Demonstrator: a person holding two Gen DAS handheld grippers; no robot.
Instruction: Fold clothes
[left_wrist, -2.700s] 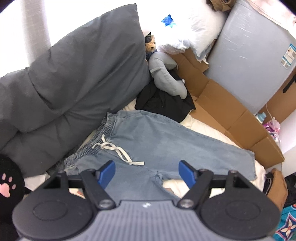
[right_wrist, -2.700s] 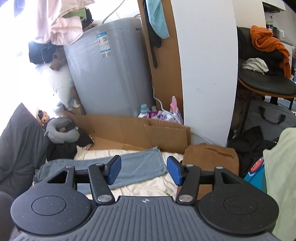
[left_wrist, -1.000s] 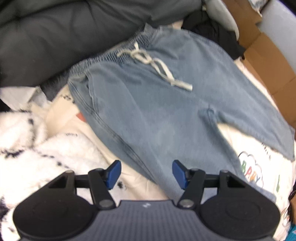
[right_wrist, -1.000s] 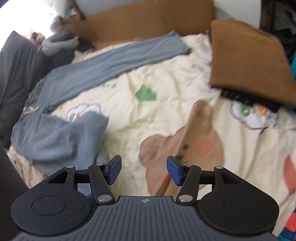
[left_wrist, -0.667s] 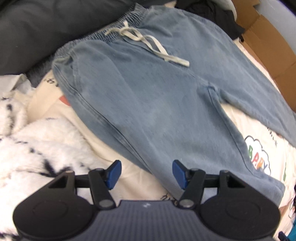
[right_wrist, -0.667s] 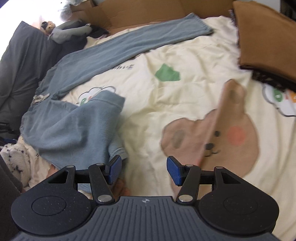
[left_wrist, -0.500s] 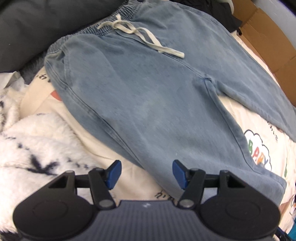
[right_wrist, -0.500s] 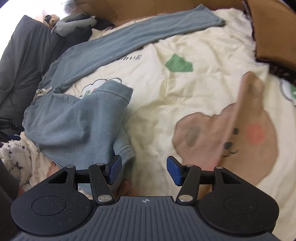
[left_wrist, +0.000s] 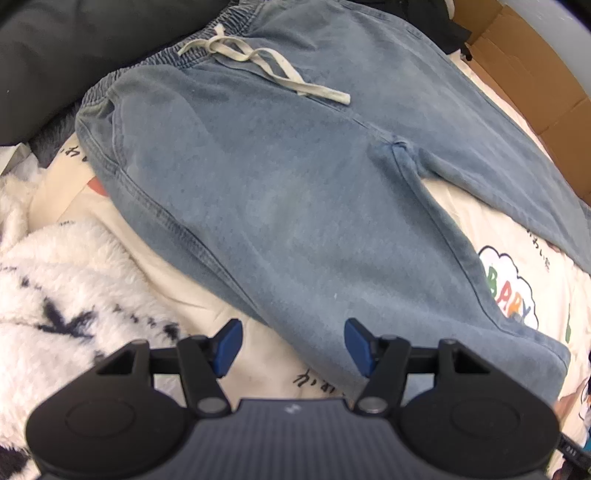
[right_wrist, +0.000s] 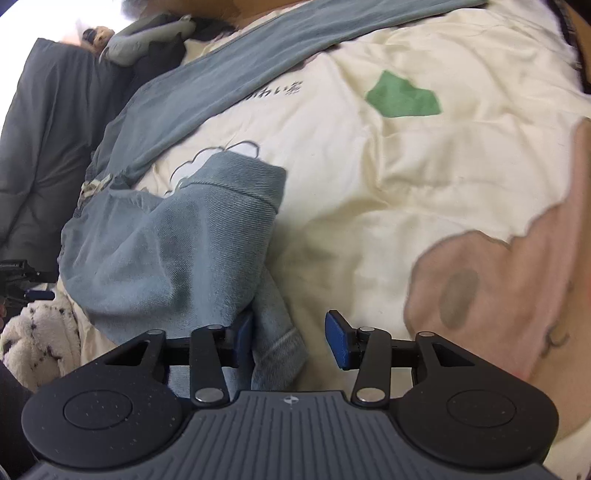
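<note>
Between the right gripper (right_wrist: 290, 341) jaws, just closing, bunches the jeans (right_wrist: 177, 236) hem on the bed (right_wrist: 369, 155), not yet pinched; left gripper (left_wrist: 291, 345) jaws gape above the thigh; soft, floppy denim, best taken by hem or waistband

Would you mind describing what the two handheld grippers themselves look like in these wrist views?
Both look alike. The left gripper and right gripper each have a ribbed dark grey body with a small white logo, two round black discs at the sides, black linkage arms with silver pivot screws, and two blue fingertip pads. No cables, sleeves or hands show.
</note>
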